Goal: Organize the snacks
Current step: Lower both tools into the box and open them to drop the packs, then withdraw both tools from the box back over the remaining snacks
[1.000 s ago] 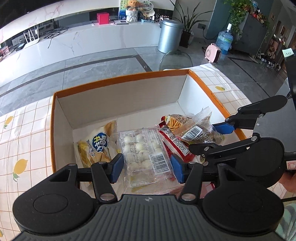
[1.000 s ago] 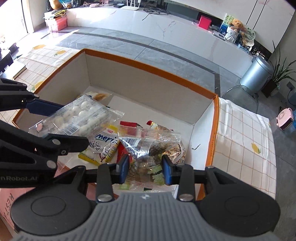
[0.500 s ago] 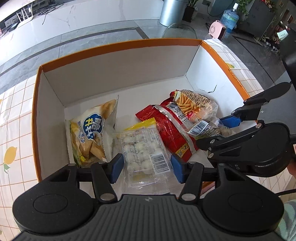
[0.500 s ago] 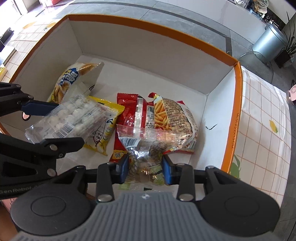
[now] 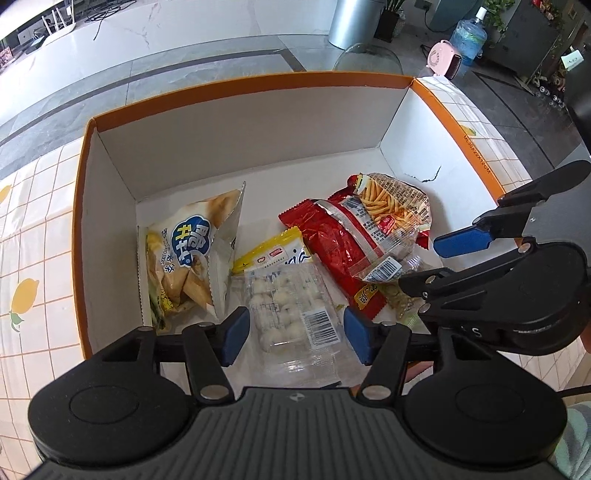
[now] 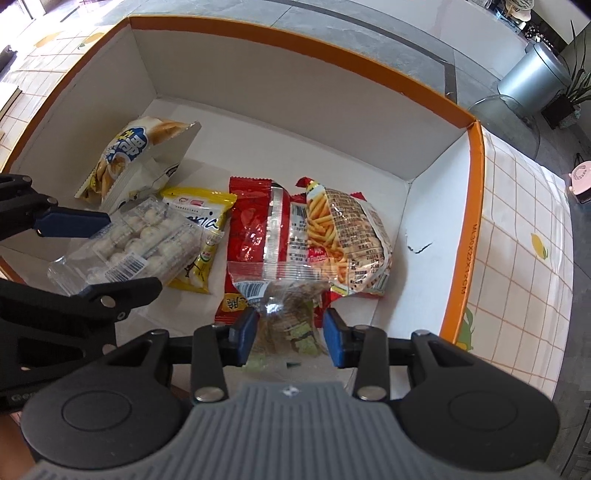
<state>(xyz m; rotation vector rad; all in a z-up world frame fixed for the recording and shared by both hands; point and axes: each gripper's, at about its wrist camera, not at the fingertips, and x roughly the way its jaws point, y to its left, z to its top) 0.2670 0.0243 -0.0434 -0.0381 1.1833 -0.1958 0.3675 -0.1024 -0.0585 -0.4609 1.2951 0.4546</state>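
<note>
An orange-rimmed white box point(image 5: 258, 79) point(image 6: 295, 33) holds a pale chip bag point(image 5: 188, 254), a yellow packet point(image 5: 273, 254), a red packet point(image 5: 332, 236) and a fries bag point(image 5: 391, 206). My left gripper point(image 5: 295, 332) points down into the box, its jaws opening. A clear pack of white balls point(image 5: 291, 306) point(image 6: 144, 240) lies between the pads, which stand just off its sides. My right gripper point(image 6: 290, 332) point(image 5: 417, 264) is beside it to the right. Its jaws are starting to open, and the pads still touch a clear bag of green-brown snacks point(image 6: 284, 317).
The box stands on a table with a lemon-print checked cloth point(image 5: 33, 258) point(image 6: 517, 221). Beyond the table are a glass chair back point(image 5: 365, 59), a silver bin point(image 5: 354, 18) and a pink heater point(image 5: 443, 62). The box's far half has bare floor point(image 6: 295, 129).
Both grippers tipped downward and sank into the box with their packs. The left jaws have spread slightly off the white-ball pack, which now lies on the yellow packet.
</note>
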